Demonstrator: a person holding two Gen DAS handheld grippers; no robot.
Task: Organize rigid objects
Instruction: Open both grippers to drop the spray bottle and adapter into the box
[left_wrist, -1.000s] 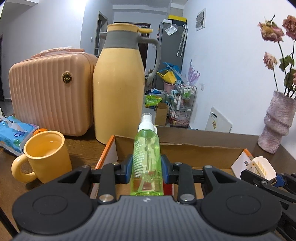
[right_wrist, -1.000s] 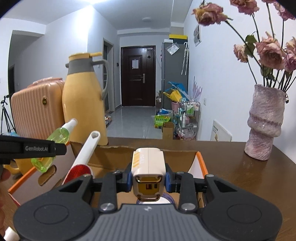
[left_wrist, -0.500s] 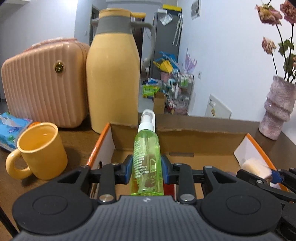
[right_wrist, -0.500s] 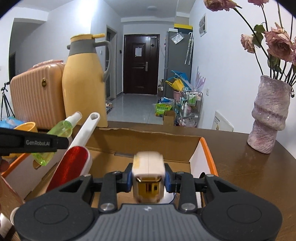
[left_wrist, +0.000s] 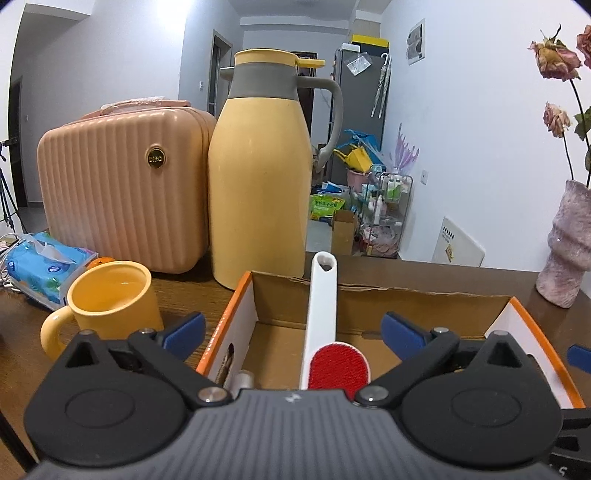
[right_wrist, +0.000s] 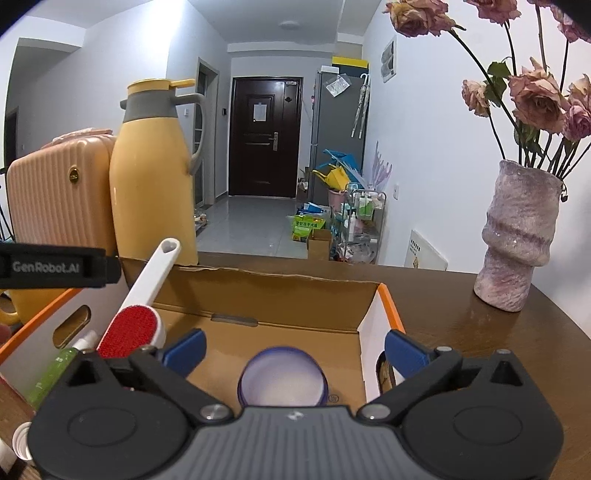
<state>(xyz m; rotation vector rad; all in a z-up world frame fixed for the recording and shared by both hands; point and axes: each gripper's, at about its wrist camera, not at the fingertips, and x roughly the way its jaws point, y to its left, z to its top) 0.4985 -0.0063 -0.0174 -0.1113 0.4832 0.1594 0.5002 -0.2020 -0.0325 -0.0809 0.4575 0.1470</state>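
Where each held an item before, left claw (left_wrist: 291, 330) and right claw (right_wrist: 293, 350) have just opened, empty.

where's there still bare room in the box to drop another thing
Bare floor shows in the cardboard box between the lint brush and the right wall, behind the round lid. The left side is crowded: the brush leans there with the green spray bottle beside it.
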